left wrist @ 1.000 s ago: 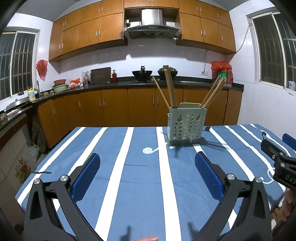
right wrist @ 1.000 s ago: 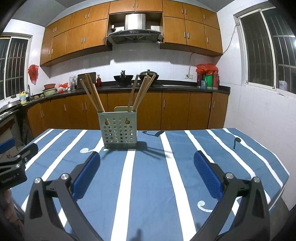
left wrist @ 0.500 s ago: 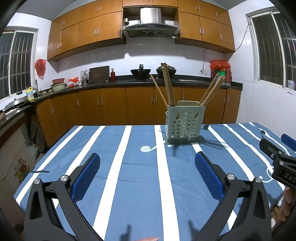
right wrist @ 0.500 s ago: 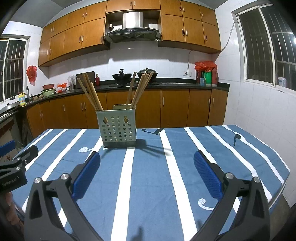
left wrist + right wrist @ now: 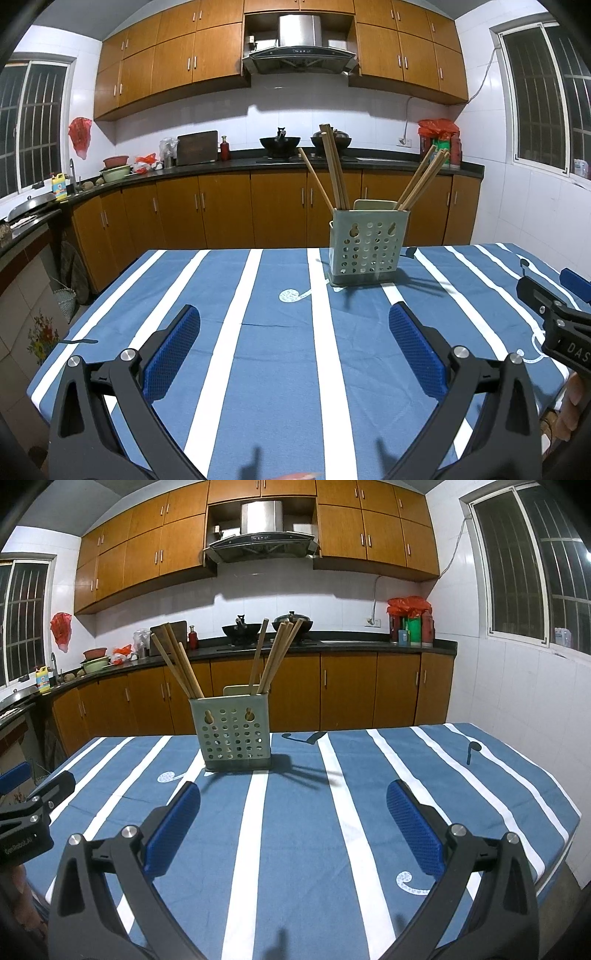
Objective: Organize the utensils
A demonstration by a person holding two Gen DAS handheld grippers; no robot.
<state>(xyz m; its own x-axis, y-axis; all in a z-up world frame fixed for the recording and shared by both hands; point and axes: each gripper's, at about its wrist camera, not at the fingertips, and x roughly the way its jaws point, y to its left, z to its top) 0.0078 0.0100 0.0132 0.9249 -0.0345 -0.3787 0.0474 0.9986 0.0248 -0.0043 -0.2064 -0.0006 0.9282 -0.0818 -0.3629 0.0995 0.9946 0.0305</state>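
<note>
My left gripper (image 5: 294, 325) and right gripper (image 5: 293, 801) gape empty; the utensil holder (image 5: 368, 246) with chopsticks (image 5: 334, 168) stands at one o'clock of the left, eleven of the right.

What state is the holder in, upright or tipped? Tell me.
Upright. The holder stands flat on its base on the tablecloth, open top upward, with chopsticks leaning out of it.

The right gripper (image 5: 561, 332) body reads "DAS", cut off; the left gripper (image 5: 26, 834) lettering is unreadable.
</note>
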